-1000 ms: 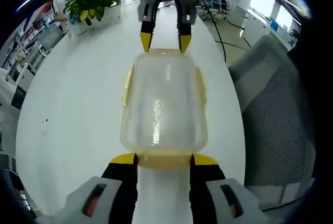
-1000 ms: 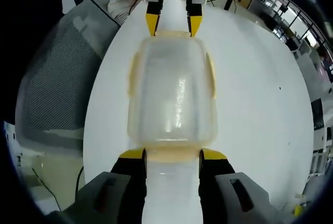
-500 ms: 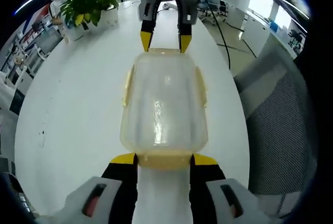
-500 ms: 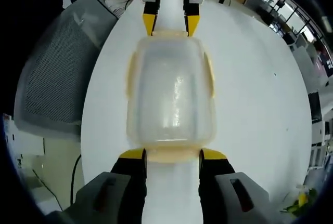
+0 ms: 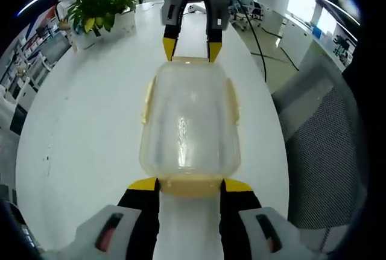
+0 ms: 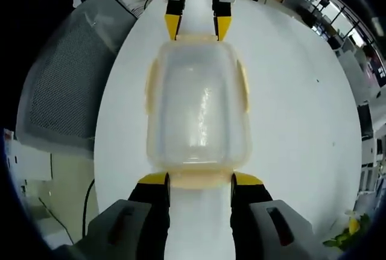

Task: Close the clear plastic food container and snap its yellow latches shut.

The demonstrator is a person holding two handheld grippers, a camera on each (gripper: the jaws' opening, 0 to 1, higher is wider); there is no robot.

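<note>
The clear plastic food container (image 5: pixel 190 124) lies with its lid on, lengthwise along a white table (image 5: pixel 84 127), and serves as the landmark for all positions below. It is empty as far as its translucent walls show.

The left gripper (image 5: pixel 189 184) stands at 1 short end of the container, its 2 yellow-tipped jaws spread and flanking the yellow latch (image 5: pixel 190 185) at that end, touching or just short of the rim. The right gripper (image 6: pixel 199 180) stands at the opposite short end in the same posture, jaws apart on either side of that end's latch (image 6: pixel 199 180). Each gripper also appears at the far end of the container in the other's view: the right gripper (image 5: pixel 188 49) in the left gripper view, the left gripper (image 6: pixel 198 28) in the right gripper view. Neither gripper is clamped on anything; the container rests on the table between them.

The 2 long-side latches (image 5: pixel 146 100) appear to lie flat against the walls; whether they are fully snapped cannot be told. The 2 end latches look less settled.

Handling, as judged: the container is probably light and thin-walled, so it may slide on the smooth table or flex under a push. The latch flaps are stiff at the hinge and need a firm press at the outer edge. Bracing both ends at once, as the grippers now stand, should keep it from skating.

Beyond the far end of the container, a potted plant (image 5: pixel 105 3) stands on the table; a mesh office chair (image 5: pixel 319 145) stands beside the table.
</note>
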